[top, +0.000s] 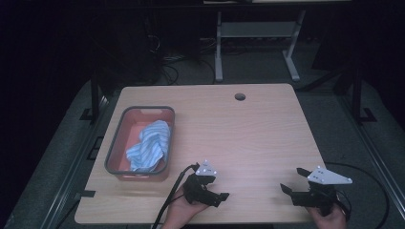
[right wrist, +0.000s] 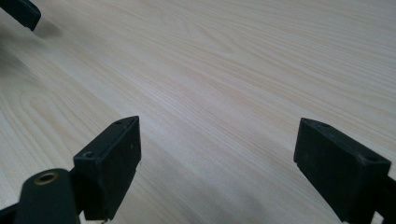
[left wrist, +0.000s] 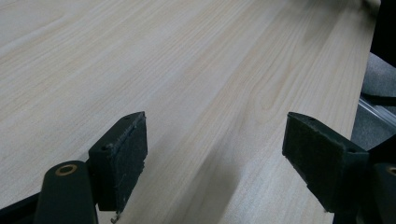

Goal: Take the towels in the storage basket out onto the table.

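A blue striped cloth (top: pixel 149 144) lies crumpled inside a red bin with a grey rim (top: pixel 114 145) on the left part of the light wooden table (top: pixel 248 138). Near the front edge, a hand holds my left gripper (top: pixel 217 186), which is open and points right over bare wood. My right gripper (top: pixel 292 180) is open too, at the front right, pointing left. In the left gripper view the left gripper (left wrist: pixel 215 135) has nothing but wood grain between its pads. The right gripper (right wrist: pixel 219 140) in its own view is likewise empty, with a jaw tip of the left gripper (right wrist: pixel 21 11) at the top left.
A round cable hole (top: pixel 239 97) sits near the table's far edge. Cables trail off the front edge from both grippers. Beyond the table stands a grey desk frame (top: pixel 258 33) on dark floor. The table's right edge (left wrist: pixel 359 93) runs close to the left gripper.
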`<state>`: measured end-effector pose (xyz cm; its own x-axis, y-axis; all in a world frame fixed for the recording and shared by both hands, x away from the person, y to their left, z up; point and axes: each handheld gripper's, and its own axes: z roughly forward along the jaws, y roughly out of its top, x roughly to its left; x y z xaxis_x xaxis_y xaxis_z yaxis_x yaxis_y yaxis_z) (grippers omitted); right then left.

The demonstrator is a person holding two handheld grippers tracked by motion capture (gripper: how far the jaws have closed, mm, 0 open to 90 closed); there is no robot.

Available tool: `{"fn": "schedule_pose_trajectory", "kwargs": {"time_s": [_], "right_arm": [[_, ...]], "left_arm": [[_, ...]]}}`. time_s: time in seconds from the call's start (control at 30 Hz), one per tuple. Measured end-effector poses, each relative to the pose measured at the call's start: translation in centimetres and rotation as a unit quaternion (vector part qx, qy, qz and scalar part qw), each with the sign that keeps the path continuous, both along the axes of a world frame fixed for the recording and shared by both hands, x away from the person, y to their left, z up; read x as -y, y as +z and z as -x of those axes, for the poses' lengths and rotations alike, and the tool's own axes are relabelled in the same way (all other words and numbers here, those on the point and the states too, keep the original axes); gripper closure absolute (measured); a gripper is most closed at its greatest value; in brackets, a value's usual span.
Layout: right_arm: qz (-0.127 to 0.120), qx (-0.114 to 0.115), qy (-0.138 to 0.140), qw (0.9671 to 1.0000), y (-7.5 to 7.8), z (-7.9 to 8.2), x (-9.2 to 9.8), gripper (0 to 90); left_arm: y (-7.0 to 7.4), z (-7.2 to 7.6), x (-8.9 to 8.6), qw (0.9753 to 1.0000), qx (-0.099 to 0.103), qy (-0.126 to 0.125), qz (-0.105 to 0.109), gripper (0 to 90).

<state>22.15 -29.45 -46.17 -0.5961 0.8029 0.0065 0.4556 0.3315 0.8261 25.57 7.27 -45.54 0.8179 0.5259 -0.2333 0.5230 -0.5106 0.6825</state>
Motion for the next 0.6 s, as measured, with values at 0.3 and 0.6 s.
{"fn": "schedule_pose_trajectory", "kwargs": {"time_s": [0.3, 0.6], "right_arm": [[0.001, 0.000, 0.003, 1.0000, 0.09, 0.02, -0.27, 14.4], [0.003, 0.001, 0.006, 1.0000, 0.08, -0.13, -0.53, 14.4]], "left_arm": [[0.07, -0.14, -0.05, 1.0000, 0.003, -0.001, -0.002, 21.9], [0.62, -0.29, -0.19, 1.0000, 0.009, 0.000, -0.004, 21.7]]}}
